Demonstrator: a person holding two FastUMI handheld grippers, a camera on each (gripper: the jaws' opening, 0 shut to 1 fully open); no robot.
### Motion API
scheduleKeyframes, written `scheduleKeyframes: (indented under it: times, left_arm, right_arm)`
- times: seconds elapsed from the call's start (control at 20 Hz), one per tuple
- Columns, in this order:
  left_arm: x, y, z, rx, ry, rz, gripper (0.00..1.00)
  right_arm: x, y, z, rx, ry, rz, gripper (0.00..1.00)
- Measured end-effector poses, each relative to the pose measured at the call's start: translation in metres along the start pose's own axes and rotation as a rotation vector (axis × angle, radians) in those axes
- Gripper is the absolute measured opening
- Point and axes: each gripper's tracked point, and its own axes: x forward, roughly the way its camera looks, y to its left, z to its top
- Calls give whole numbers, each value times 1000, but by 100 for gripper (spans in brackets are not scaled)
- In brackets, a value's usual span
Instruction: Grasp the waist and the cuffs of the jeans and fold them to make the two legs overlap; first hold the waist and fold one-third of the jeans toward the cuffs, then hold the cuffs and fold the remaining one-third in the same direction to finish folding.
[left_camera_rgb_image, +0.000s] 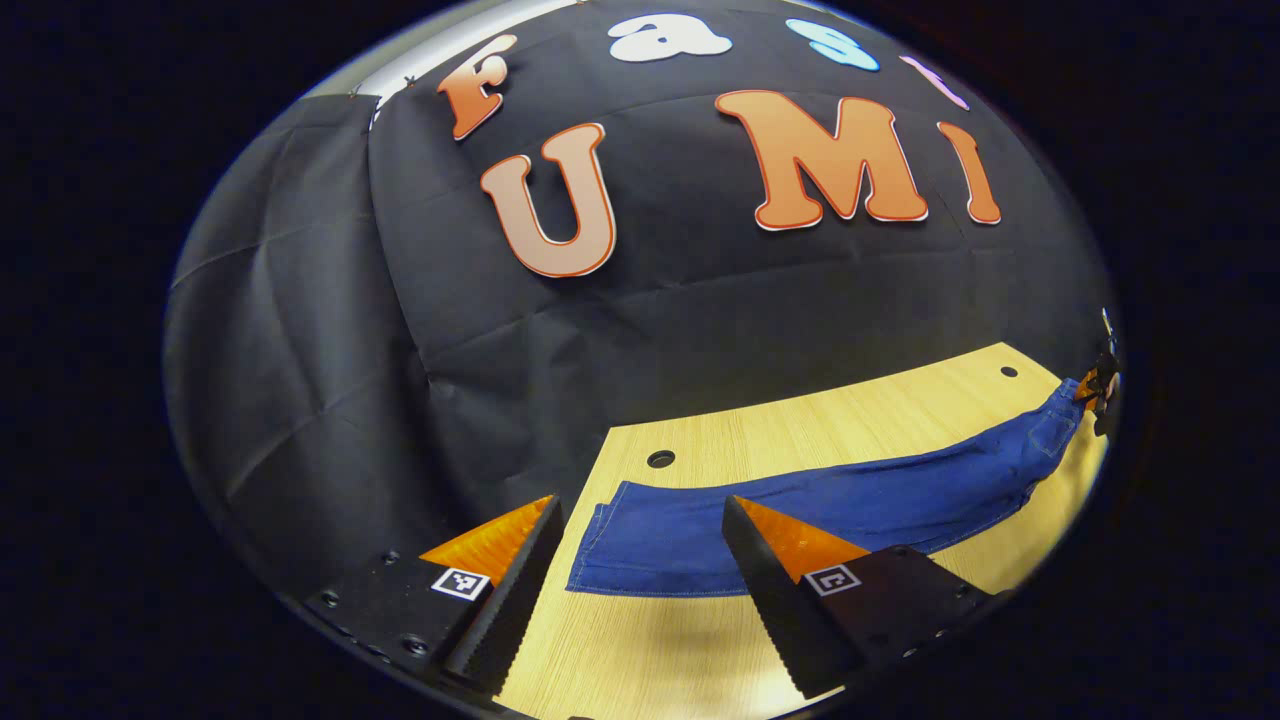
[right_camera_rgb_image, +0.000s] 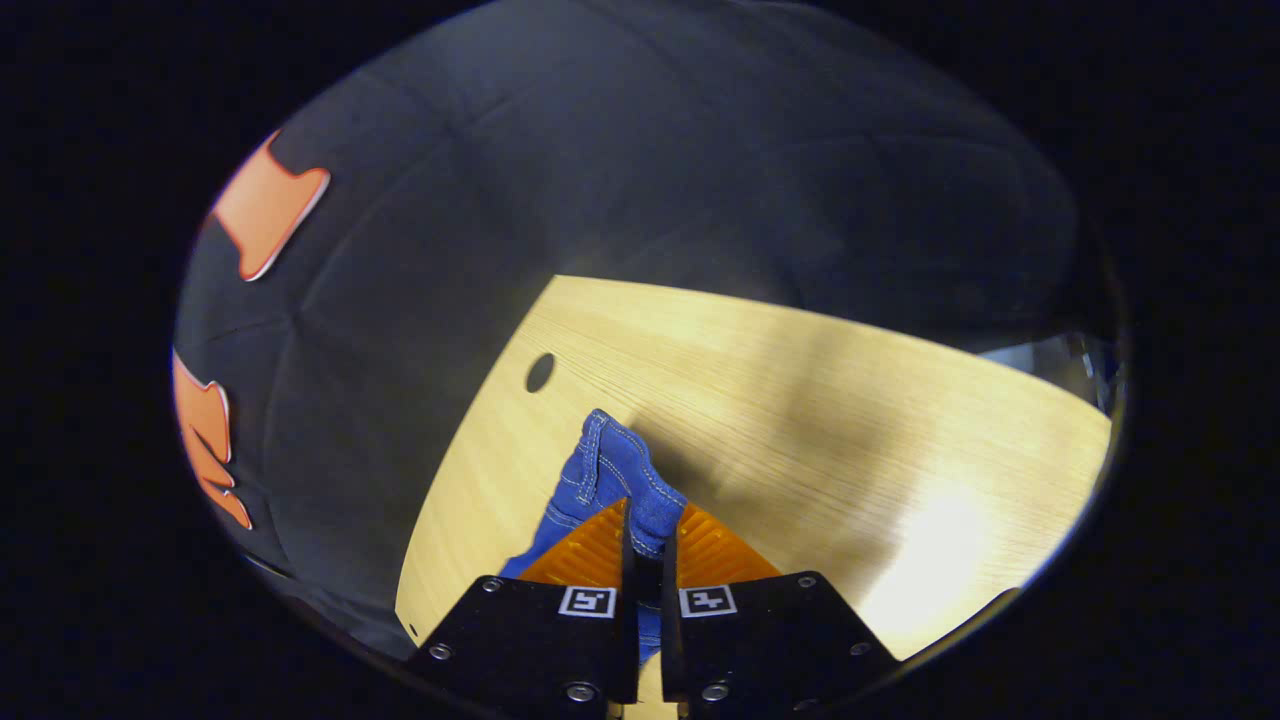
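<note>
Already the right gripper (right_camera_rgb_image: 645, 540) was clenched on a bunched end of the jeans (left_camera_rgb_image: 800, 510), both fingers pressing blue denim that rose in a stitched fold just above them. Across the table (left_camera_rgb_image: 700, 640) the garment lay stretched out long and narrow, so the legs seemed already laid one over the other, and the far end sat at the other gripper out by the table's edge in the left gripper view. The left gripper (left_camera_rgb_image: 640, 570) hung released, its jaws spread wide and hovering just short of the near hem, touching nothing. My reading was that the leg-overlap step was done and the thirds fold was about to start, though which end was waist and which cuffs could not be told for certain. The next move would call for the left gripper to drop onto the near hem and close, so both ends could be controlled before either was carried over. Nothing stood in the way: only bare wood, small round holes (left_camera_rgb_image: 660, 459) in the tabletop, and the dark booth wall (left_camera_rgb_image: 300, 330) behind.
</note>
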Motion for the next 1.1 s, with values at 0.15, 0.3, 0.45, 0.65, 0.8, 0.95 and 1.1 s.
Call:
scheduleKeyframes:
  times: [0.15,0.3,0.45,0.65,0.8,0.95,1.1]
  left_arm:
    - [7,28,-4,-12,-16,-16,98]
    - [14,61,-7,-33,-31,-31,98]
    - [25,93,-14,-57,-37,-44,98]
    - [42,130,-18,-73,-50,-60,98]
    - [54,149,-19,-79,-57,-86,98]
    - [65,163,-22,-62,-63,-108,98]
    - [73,175,-30,-74,-59,-126,98]
  right_arm:
    - [-35,63,9,-60,-65,73,9]
    - [-80,132,5,-144,-126,140,9]
    - [-126,203,-18,-221,-160,208,9]
    - [-150,290,-78,-344,-165,278,8]
    - [-163,337,-133,-448,-144,321,8]
    - [-162,365,-197,-526,-86,349,8]
    - [-147,379,-259,-638,-19,349,8]
